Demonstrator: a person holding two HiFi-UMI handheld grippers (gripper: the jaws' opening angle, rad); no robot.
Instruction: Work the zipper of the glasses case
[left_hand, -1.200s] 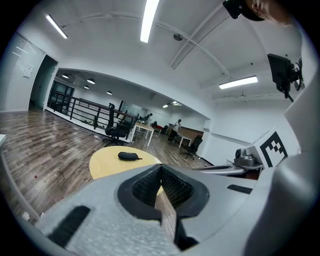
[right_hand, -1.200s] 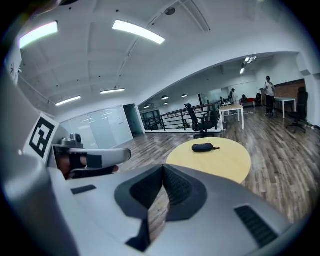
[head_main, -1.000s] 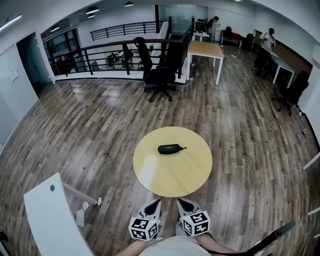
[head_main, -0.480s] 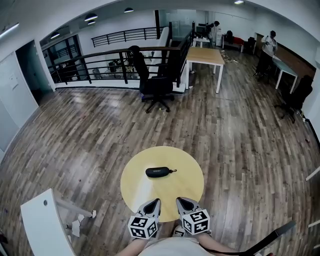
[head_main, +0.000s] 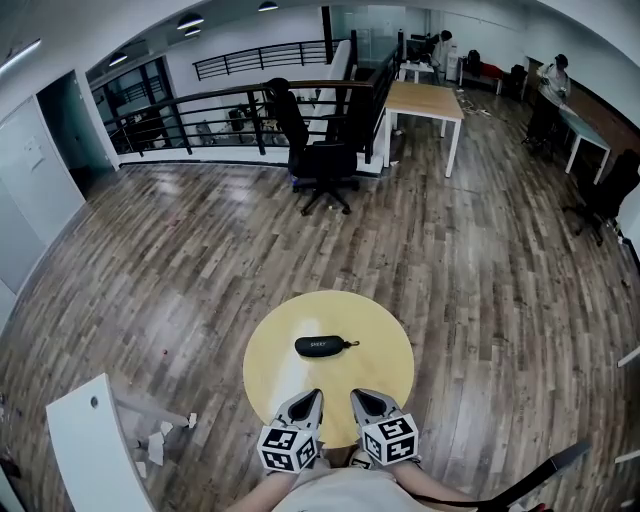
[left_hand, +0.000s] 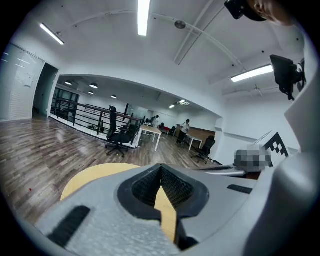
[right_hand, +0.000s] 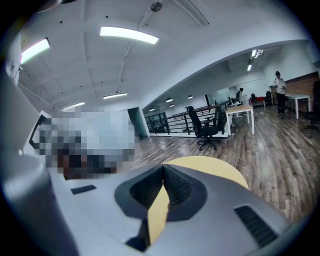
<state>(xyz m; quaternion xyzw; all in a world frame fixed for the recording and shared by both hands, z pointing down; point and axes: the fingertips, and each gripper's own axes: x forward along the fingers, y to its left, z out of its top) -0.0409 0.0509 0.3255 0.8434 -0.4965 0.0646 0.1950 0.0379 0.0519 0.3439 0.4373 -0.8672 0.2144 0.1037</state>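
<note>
A black glasses case (head_main: 321, 346) lies near the middle of the round yellow table (head_main: 380, 385), its zipper pull pointing right. My left gripper (head_main: 308, 399) and right gripper (head_main: 361, 399) are held side by side at the table's near edge, well short of the case. Both are shut, tips meeting, with nothing between them. In the left gripper view the jaw tips (left_hand: 161, 169) touch above the yellow tabletop (left_hand: 90, 177). The right gripper view shows the same, tips (right_hand: 163, 170) closed over the table (right_hand: 220, 170). The case is hidden in both gripper views.
A white board or chair part (head_main: 95, 450) stands at the lower left with paper scraps (head_main: 158, 440) on the wood floor. A black office chair (head_main: 322, 160) and a wooden desk (head_main: 428, 100) stand further back by a black railing (head_main: 200, 115). People (head_main: 555, 75) are at desks far right.
The view has shifted: the table and case came closer over the last second, then barely moved. Both grippers have stayed shut at the near edge.
</note>
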